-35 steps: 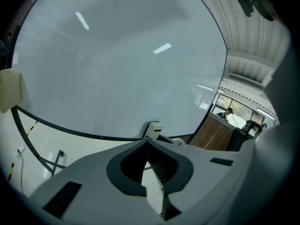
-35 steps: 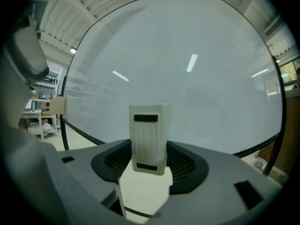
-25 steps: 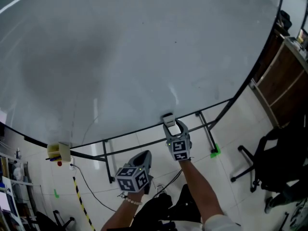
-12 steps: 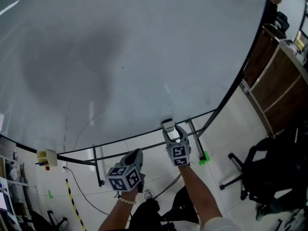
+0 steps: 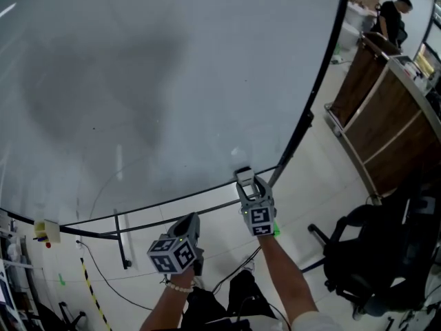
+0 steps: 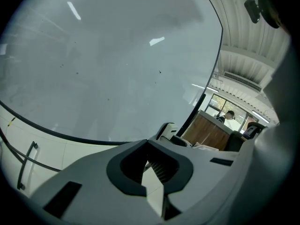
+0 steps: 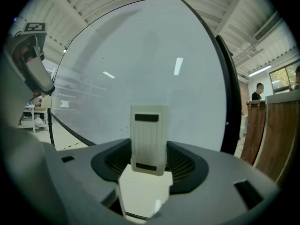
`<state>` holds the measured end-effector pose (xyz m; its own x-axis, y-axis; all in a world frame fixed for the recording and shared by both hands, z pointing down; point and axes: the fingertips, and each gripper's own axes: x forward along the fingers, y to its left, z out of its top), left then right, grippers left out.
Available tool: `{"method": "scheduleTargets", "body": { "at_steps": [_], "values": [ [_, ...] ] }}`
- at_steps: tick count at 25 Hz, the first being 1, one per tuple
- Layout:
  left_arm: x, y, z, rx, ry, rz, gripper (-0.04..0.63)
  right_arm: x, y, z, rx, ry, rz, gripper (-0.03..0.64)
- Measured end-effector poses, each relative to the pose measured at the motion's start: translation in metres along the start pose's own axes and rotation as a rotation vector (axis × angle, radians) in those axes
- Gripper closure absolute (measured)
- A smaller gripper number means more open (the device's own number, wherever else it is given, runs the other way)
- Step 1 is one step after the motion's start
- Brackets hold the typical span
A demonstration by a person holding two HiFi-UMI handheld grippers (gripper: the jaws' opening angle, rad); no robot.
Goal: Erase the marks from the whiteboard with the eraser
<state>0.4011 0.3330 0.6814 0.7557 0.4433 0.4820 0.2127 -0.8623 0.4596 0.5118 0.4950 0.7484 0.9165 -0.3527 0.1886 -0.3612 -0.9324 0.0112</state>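
The whiteboard (image 5: 172, 81) fills most of the head view. It carries a grey smudge (image 5: 96, 67), a faint curved line (image 5: 110, 178) low at the left, and a few small dots. My right gripper (image 5: 249, 187) is shut on a white ribbed eraser (image 5: 242, 176), whose tip is at the board's lower edge near the right corner. In the right gripper view the eraser (image 7: 149, 144) stands upright between the jaws, in front of the whiteboard (image 7: 140, 69). My left gripper (image 5: 192, 219) hangs below the board, shut and empty. In its own view the left gripper (image 6: 148, 143) faces the whiteboard (image 6: 103, 64).
The board's black stand frame (image 5: 120, 243) stands on a tiled floor. A black office chair (image 5: 372, 254) is at the lower right, wooden counters (image 5: 386, 116) run along the right, and a person (image 5: 389, 12) stands far off. Yellow-black tape (image 5: 89, 281) and a cable lie on the floor.
The board's right edge has slid leftward in the head view. Both grippers now sit nearer the board's lower right corner. The right gripper keeps hold of the eraser.
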Motion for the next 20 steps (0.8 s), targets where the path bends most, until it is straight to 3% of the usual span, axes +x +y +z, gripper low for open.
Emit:
{"method": "scheduleTargets", "body": {
  "at_steps": [4, 13, 20],
  "values": [
    [0.024, -0.028, -0.008, -0.001, 0.010, -0.005, 0.607, -0.007, -0.047, -0.007, -0.050, 0.012, -0.018, 0.353],
    [0.046, -0.066, -0.026, 0.049, 0.046, -0.040, 0.607, -0.017, -0.121, -0.016, 0.010, 0.002, -0.089, 0.356],
    [0.046, -0.069, -0.038, 0.052, 0.070, -0.040, 0.607, -0.019, -0.135, -0.016, 0.021, -0.006, -0.087, 0.356]
  ]
}}
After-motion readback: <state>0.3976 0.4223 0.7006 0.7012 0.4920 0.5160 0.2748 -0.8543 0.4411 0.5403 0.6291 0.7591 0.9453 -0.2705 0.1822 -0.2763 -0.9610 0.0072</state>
